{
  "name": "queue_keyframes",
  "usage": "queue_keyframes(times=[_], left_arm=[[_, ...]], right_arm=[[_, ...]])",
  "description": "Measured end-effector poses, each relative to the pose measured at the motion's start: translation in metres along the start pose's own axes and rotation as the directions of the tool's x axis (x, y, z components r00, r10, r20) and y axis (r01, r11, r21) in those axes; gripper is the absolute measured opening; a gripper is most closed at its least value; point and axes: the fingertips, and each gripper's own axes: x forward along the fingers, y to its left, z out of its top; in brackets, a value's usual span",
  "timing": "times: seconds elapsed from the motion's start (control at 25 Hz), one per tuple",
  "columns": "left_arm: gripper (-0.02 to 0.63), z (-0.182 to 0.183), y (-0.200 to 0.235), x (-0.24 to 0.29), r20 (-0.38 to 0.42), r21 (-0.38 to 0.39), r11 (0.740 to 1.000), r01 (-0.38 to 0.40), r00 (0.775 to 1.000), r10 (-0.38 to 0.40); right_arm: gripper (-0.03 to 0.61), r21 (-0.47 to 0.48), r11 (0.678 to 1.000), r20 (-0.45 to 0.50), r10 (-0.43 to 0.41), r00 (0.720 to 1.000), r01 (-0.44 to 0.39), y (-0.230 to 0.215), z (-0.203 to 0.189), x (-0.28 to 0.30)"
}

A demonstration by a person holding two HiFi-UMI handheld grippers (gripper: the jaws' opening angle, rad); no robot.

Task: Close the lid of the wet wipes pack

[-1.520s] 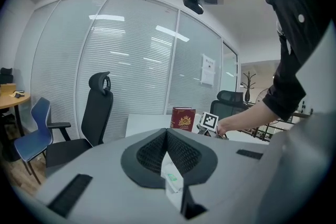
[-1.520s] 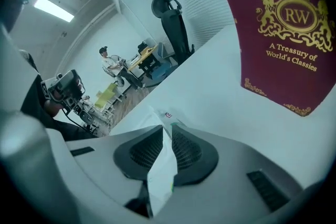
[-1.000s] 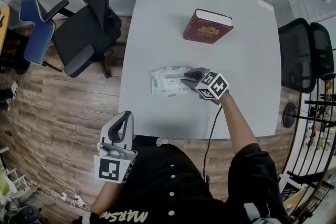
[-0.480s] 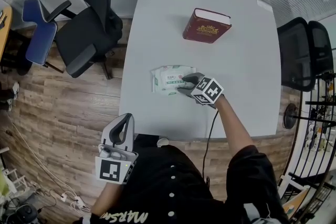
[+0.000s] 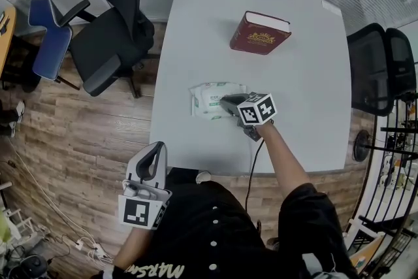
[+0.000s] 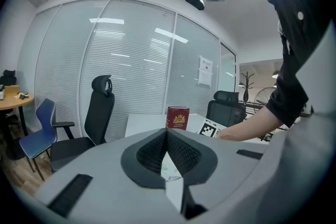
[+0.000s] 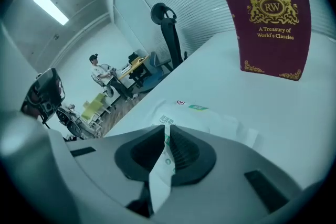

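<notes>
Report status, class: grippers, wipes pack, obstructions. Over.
Right gripper just closed, nothing between jaws, tips at wet wipes pack. Left gripper shut, idle off the table. Lid state unclear. Book well clear.

Red book (image 7: pixel 265 18) cover bore gold crest lettered "RW", beneath it "A Treasury of World's Classics". Print on wet wipes pack (image 5: pixel 210 100) too small to read.
</notes>
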Motion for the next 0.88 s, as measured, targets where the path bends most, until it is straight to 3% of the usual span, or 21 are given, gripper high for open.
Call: queue_keyframes(times=[0.28,0.52,0.68,0.88], left_arm=[[0.009,-0.007,0.004,0.004,-0.021,-0.007,1.000,-0.004,1.000,0.004],[0.009,-0.008,0.003,0.010,-0.026,-0.007,1.000,0.002,1.000,-0.002],[0.009,-0.007,0.004,0.010,-0.024,-0.005,1.000,-0.002,1.000,0.002],[0.009,0.001,0.002,0.009,0.001,0.007,1.000,0.003,1.000,-0.003]], right_arm=[[0.032,-0.150,0.979,-0.029,-0.145,0.989,0.139,0.003,-0.005,0.009],[0.030,-0.328,0.908,-0.064,-0.296,0.953,0.260,0.006,-0.008,0.013],[0.030,-0.331,0.905,-0.084,-0.311,0.947,0.268,0.008,-0.010,0.015],[0.031,-0.278,0.920,-0.024,-0.296,0.955,0.278,0.006,-0.006,0.012]])
